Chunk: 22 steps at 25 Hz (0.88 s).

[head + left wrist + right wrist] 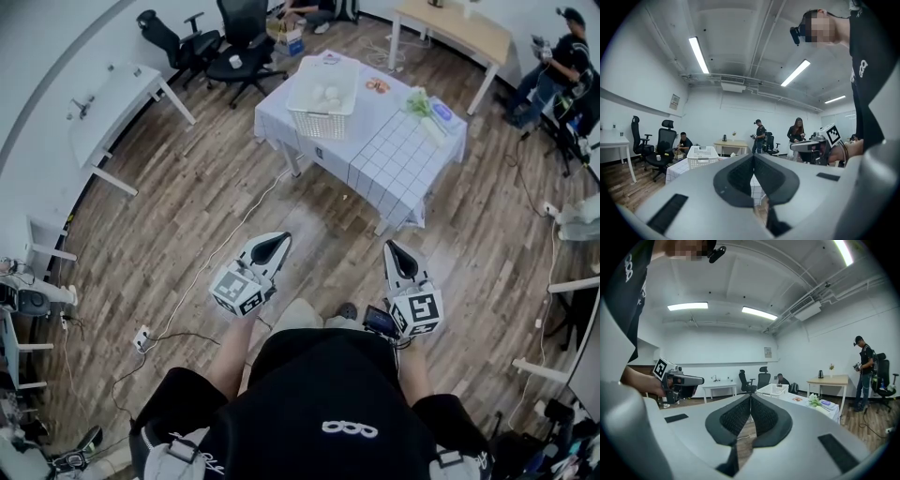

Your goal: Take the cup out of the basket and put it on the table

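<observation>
A white slatted basket (323, 97) stands on the far left part of a table (394, 159) covered with a white checked cloth. Pale round things (325, 94) lie inside it; I cannot make out a cup among them. My left gripper (277, 241) and right gripper (392, 248) hang side by side close to my body over the wooden floor, well short of the table. Both are shut and hold nothing. The basket also shows in the left gripper view (702, 156) and the right gripper view (772, 389), far beyond the shut jaws.
Green leaves (417, 103) and small flat items lie on the table's right half. Black office chairs (220, 42) and a white desk (117, 98) stand at the left, a wooden table (459, 28) behind. A person (561, 66) sits at the right. A cable (220, 262) runs across the floor.
</observation>
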### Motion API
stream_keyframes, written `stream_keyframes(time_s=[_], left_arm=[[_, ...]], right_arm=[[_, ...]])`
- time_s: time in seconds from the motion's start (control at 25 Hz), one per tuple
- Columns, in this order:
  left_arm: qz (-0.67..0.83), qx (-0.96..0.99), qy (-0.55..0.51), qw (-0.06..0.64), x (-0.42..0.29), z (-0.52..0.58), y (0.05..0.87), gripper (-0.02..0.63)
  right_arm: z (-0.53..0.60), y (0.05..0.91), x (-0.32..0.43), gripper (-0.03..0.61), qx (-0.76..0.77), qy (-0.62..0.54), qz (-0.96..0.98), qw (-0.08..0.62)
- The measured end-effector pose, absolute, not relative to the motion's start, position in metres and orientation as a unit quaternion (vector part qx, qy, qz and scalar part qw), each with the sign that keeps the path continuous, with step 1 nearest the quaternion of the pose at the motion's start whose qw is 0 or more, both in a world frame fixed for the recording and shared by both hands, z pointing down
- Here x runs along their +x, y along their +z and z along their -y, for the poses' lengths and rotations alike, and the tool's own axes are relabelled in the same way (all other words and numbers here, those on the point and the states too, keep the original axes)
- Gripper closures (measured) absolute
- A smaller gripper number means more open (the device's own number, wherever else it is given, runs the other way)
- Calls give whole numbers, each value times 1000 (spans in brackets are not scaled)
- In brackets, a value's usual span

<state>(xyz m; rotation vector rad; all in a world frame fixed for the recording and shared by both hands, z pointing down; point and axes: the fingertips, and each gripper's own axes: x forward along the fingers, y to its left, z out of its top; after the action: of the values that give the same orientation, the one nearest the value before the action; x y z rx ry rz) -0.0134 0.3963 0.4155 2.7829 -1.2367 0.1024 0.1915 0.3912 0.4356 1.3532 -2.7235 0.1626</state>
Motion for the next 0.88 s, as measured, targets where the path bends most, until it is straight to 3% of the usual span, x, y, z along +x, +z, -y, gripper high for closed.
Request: stream_keyframes(time_s=[0.56, 0.88], left_arm=[[357, 932, 7, 63, -1, -264, 429, 606], [333, 940, -4, 69, -30, -150, 430, 606]], right_arm=[[-283, 444, 181, 555, 465, 56, 880, 83], [-171, 436, 146, 555, 480, 51, 870, 98]])
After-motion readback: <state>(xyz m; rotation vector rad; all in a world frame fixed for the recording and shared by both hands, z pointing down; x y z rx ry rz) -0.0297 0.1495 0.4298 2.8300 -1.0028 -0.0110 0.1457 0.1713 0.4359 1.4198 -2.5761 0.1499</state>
